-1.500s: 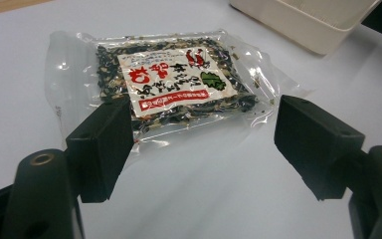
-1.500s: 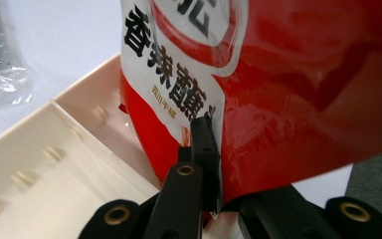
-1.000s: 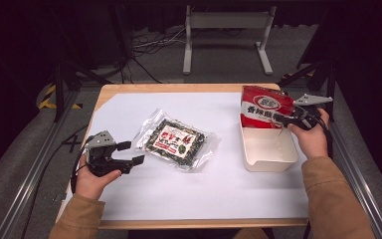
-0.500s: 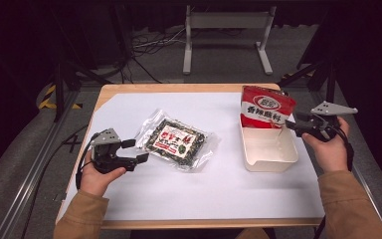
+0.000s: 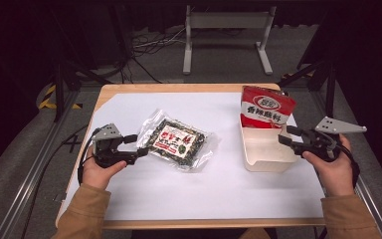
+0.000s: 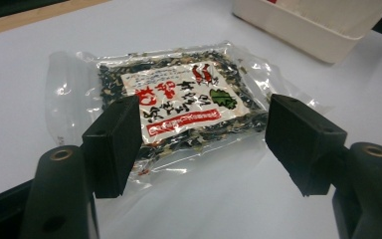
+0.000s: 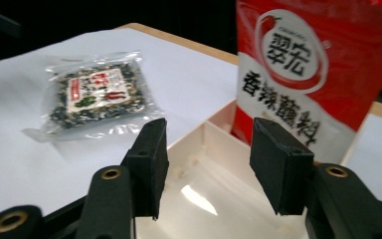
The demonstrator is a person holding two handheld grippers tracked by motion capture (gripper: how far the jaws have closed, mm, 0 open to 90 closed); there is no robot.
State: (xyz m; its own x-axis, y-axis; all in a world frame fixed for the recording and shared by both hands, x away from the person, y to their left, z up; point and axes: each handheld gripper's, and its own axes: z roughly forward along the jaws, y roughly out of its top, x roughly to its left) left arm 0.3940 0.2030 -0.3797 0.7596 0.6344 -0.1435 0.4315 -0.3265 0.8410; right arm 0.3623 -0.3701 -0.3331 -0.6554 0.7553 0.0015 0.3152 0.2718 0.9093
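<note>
Table [image 5: 129,94], wooden-edged, covered by a white sheet [image 5: 204,189] over nearly all its top. White tray [image 5: 266,162], rectangular and open-topped, stood near the right edge of the table, its visible floor bare. Red seasoning packet [image 5: 267,107], printed with white characters, stood upright in the far end of the tray, leaning toward the far right corner of the table. Clear seaweed packet [image 5: 178,144], dark flakes inside and a red-and-white label on top, lay flat on the sheet left of the table's centre, well apart from the tray. Left gripper [image 5: 135,147], held in the person's left hand [image 5: 99,172] near the left edge of the table, pointed at the seaweed packet with jaws spread wide just beside the packet's near-left edge; in the left gripper view the packet [image 6: 179,104] lay between and beyond the jaws, not clasped. Right gripper [image 5: 284,137], held in the right hand [image 5: 333,169] at the right edge, hovered at the tray's right wall, jaws apart and holding nothing.
</note>
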